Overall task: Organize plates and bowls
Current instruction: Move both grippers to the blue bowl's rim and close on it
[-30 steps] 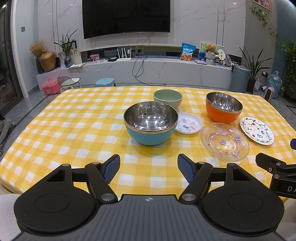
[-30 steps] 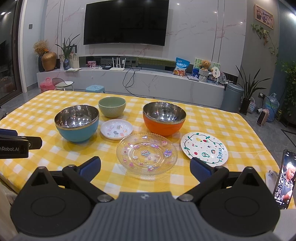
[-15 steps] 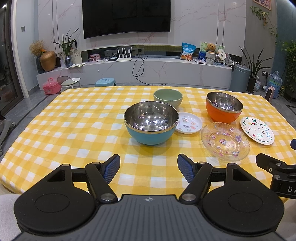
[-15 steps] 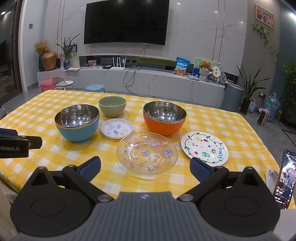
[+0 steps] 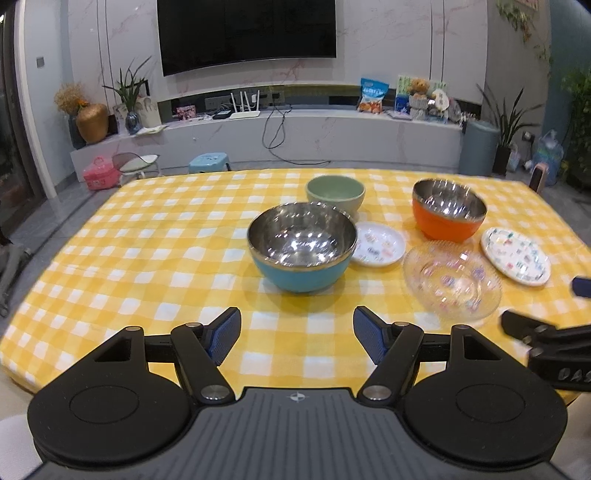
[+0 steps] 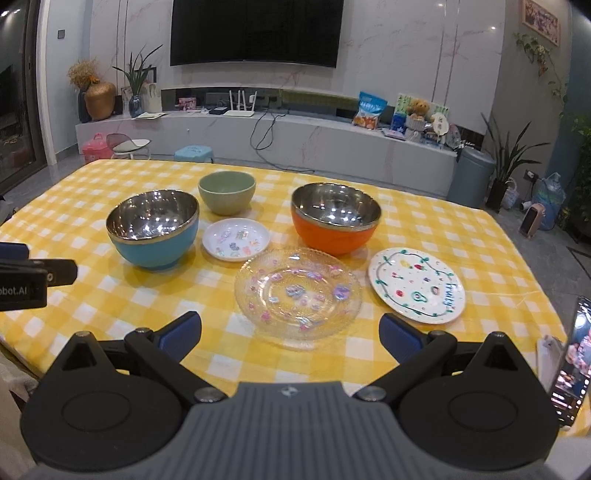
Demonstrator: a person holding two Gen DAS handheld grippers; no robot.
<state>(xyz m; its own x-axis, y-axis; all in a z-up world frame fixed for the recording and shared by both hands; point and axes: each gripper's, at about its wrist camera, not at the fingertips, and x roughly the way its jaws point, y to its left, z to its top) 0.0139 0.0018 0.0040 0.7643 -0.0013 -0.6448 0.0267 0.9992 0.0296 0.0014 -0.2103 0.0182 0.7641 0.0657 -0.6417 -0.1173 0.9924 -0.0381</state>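
Both grippers are held low over the near edge of the surface [image 6: 480, 236], which is covered by a yellow and white checked cloth. The left gripper [image 5: 297, 334] is seen with its jaws spread wide and nothing between them; the blue bowl [image 5: 302, 245], lined in steel, is set just beyond them on the cloth. The right gripper [image 6: 290, 332] is likewise held with its jaws parted and empty, and the clear glass plate [image 6: 297, 297] lies directly ahead of the gap, near the edge.

Behind the blue bowl a green bowl [image 6: 226, 192] is placed, at the far side of the group. Between the blue bowl and the orange bowl [image 6: 335, 217] a small white plate [image 6: 236, 239] with coloured pictures is laid, close to the blue bowl; whether the two touch cannot be told. To the right of the glass plate a painted white plate [image 6: 416, 284] is set flat, apart from the orange bowl behind it.

At the near right corner a phone [image 6: 570, 363] is propped upright with its screen lit. No object is found between either pair of jaws and the dishes ahead. Beyond the surface a long white cabinet [image 6: 295, 144] is seen below a wall television [image 6: 255, 31], with a grey bin [image 6: 471, 177] at its right end
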